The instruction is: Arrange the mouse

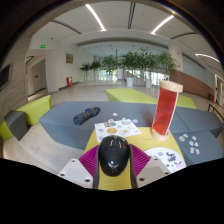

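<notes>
Bright open lobby behind everything – long ceiling light strips, a row of potted green plants by the far windows, lime-green benches either side. Closer in, a grey table surface carries a yellow patterned mat, a tall red-orange drink cup standing upright just beside the mat, and a dark bundled object well apart on the other side, too small to ID.

I've got the black rounded computer mouse between my gripper fingers, pink pads hugging both flanks w/ no gap I can see, so I read it as clamped on the mouse.

Next, I'd judge: set it down squarely on the mat, approx centred, nose pointing away – keep it level, come down slow, stay clear of the cup since it looks tippy. Release only once the base sits flat.
</notes>
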`<state>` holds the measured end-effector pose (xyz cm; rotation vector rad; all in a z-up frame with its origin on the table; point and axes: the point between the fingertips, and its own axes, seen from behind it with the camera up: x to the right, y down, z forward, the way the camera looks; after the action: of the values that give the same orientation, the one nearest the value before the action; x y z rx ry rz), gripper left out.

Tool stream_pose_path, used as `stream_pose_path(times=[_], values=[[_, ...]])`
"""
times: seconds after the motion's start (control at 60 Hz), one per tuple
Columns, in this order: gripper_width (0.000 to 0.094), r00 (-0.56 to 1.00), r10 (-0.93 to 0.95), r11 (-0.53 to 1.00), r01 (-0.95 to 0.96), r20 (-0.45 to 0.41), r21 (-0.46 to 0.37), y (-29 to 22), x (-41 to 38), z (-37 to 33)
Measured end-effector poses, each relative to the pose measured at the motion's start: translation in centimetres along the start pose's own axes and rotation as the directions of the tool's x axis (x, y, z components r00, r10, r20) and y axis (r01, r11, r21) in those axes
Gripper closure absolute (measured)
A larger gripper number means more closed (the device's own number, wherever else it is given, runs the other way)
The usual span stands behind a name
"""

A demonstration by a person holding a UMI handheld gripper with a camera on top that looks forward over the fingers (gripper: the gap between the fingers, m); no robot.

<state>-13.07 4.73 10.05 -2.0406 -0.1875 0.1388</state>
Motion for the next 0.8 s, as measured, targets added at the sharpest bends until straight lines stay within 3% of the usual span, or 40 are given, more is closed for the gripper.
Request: stream_pose_path(times=[0.083,0.15,0.2,0.383,0.55,0.683,0.75,0.8], values=[[0.0505,0.999,-0.005,0.997,0.009,-0.05,0.075,-4.1,5.4,-2.1],[0.0509,0.993,-0.004,0.997,0.013,-0.117,0.077,-4.0,10.3,-3.0],[0.0509,0.988,0.014,1.0,-0.01,-0.154,0.023,-1.8,13.3,-2.5],[0.051,0.985,0.036,0.986,-0.062,-0.167,-0.155,8.4,17.5,0.7],[0.0501,0.984,0.062,0.98,-0.091,-0.164,-0.175,10.8,17.9,1.8],[0.0337,0.984,0.009,0.974,-0.048,-0.176,-0.22,10.8,18.2,1.8],[0.0098,0.979,0.005,0.963,-0.06,-0.205,-0.263,11.4,18.8,0.7],[0.0099,0.978,0.013,0.968,-0.064,-0.206,-0.241,10.4,18.8,-0.6]])
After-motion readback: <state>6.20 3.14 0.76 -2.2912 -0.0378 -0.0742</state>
